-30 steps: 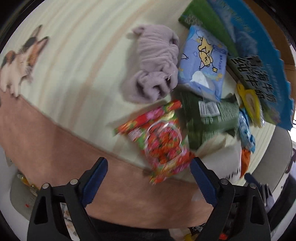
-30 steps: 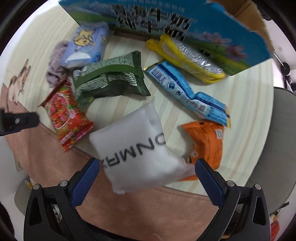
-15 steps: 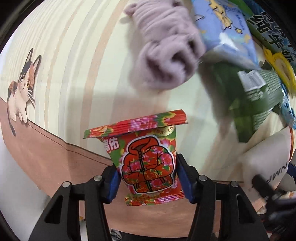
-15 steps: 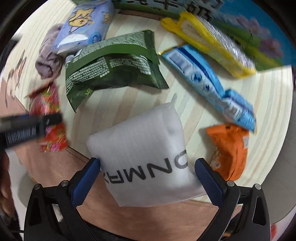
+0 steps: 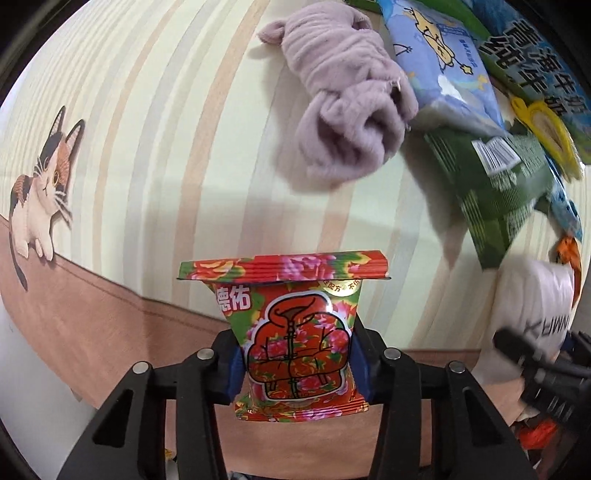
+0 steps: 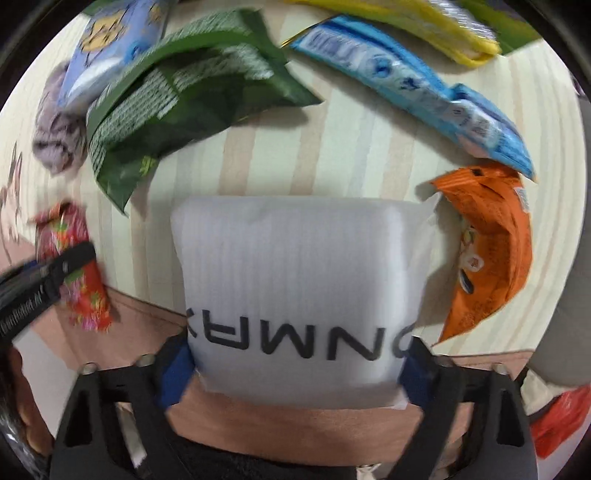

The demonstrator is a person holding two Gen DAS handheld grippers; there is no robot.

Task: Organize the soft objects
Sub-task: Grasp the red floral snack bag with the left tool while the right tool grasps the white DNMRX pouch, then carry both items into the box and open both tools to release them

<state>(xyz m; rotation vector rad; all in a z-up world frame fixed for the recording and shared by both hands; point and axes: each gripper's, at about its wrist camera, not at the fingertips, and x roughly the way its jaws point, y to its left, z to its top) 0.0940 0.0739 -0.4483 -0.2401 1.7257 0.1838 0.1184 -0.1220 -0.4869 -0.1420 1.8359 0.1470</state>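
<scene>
My left gripper is shut on a red flowered packet and holds it over the table's near edge. The packet also shows at the left of the right wrist view. My right gripper is closed on the sides of a white soft pouch with black letters, near the table's front edge. The pouch also shows at the right of the left wrist view. A lilac knitted cloth lies on the striped table.
A light blue cartoon pack, a green bag, a blue wrapper, an orange packet and a yellow pack lie around the far side. A blue printed box stands behind. A cat picture marks the left.
My left gripper closed on the flowered packet and lifted it. My right gripper moved forward and closed onto the white pouch.
</scene>
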